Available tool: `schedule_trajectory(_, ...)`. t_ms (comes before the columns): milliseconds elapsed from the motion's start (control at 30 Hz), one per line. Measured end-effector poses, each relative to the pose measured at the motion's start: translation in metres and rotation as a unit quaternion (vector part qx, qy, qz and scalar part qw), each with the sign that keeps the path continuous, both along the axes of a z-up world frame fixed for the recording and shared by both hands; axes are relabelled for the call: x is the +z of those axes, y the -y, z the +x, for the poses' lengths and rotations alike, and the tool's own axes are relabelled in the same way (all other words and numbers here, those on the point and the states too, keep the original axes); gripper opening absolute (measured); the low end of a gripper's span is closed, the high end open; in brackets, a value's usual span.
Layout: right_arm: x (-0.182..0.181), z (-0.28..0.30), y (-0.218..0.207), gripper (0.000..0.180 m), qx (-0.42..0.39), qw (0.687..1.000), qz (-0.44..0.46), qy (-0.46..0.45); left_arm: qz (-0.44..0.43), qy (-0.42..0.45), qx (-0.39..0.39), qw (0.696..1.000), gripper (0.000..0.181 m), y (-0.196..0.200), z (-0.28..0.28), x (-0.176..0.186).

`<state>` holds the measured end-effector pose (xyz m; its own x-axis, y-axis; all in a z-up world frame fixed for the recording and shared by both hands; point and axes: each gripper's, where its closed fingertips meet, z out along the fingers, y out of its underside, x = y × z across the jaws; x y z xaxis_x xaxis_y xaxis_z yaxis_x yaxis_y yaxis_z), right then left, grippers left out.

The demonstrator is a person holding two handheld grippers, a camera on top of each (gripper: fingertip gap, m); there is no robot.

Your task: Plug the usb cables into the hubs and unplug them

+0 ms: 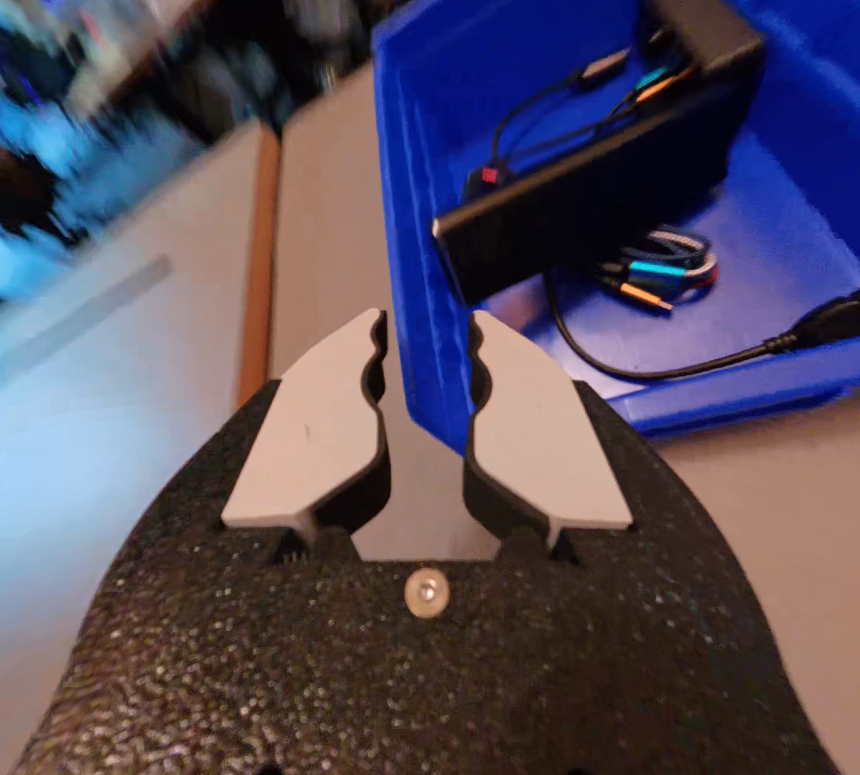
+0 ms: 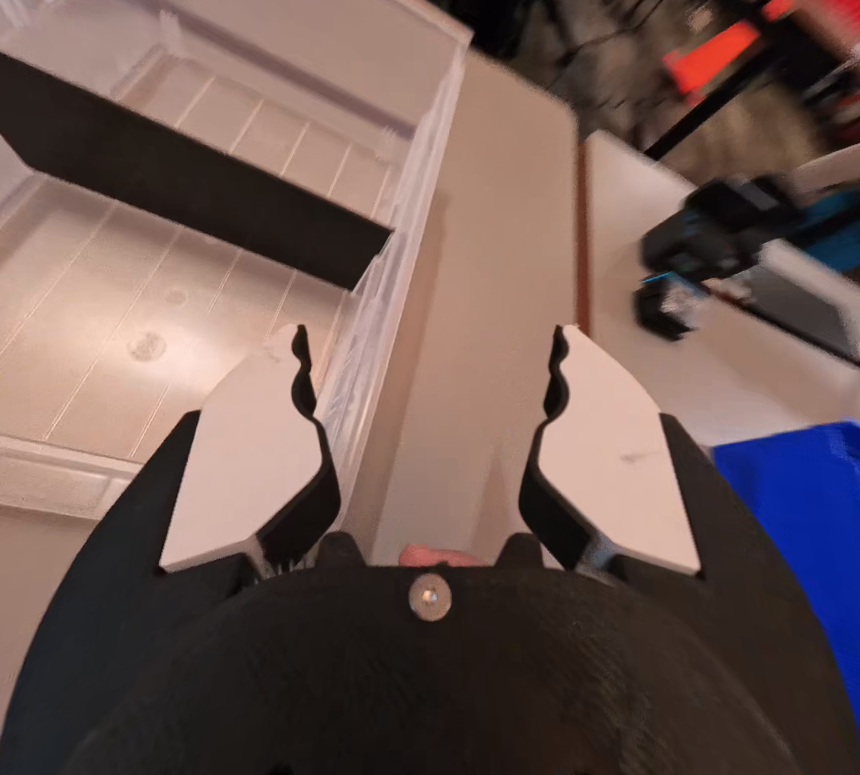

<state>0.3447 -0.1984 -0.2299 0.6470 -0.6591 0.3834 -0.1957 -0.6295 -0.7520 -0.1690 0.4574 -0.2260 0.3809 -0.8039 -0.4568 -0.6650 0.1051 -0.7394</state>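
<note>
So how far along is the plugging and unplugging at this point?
Either very early or very late; these views cannot say which. Nothing is in hand: the left gripper and right gripper are both open and empty. In the blue bin the dark hub lies beside a loose cable bundle. The clear bin holds only a black divider.

Left gripper point(image 1: 427, 320) narrowly parted, right gripper point(image 2: 430, 336) spread wide, both empty.
</note>
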Motion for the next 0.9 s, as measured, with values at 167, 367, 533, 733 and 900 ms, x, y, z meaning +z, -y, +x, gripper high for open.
schedule_trajectory(167, 0.055, -0.064, -0.045, 0.097, 0.093, 0.989, 0.082, 0.079, 0.261, -0.146, -0.168, 0.939, 0.081, 0.040, 0.047, 0.026)
schedule_trajectory(367, 0.062, -0.162, -0.139, 0.096, 0.258, 0.956, 0.138, 0.031, 0.332, -0.315, -0.224, 0.860, 0.083, 0.032, 0.087, -0.023)
schedule_trajectory(533, 0.043, -0.193, -0.174, 0.096, 0.315, 0.943, 0.108, 0.021, 0.281, -0.362, -0.271, 0.847, 0.085, 0.029, 0.105, -0.060)
schedule_trajectory(733, 0.035, -0.197, -0.179, 0.093, 0.329, 0.939, 0.093, 0.021, 0.244, -0.399, -0.266, 0.843, 0.076, 0.012, 0.102, -0.072)
schedule_trajectory(900, 0.033, -0.200, -0.180, 0.091, 0.339, 0.935, 0.101, 0.009, 0.297, -0.384, -0.239, 0.841, 0.060, 0.001, 0.107, -0.065)
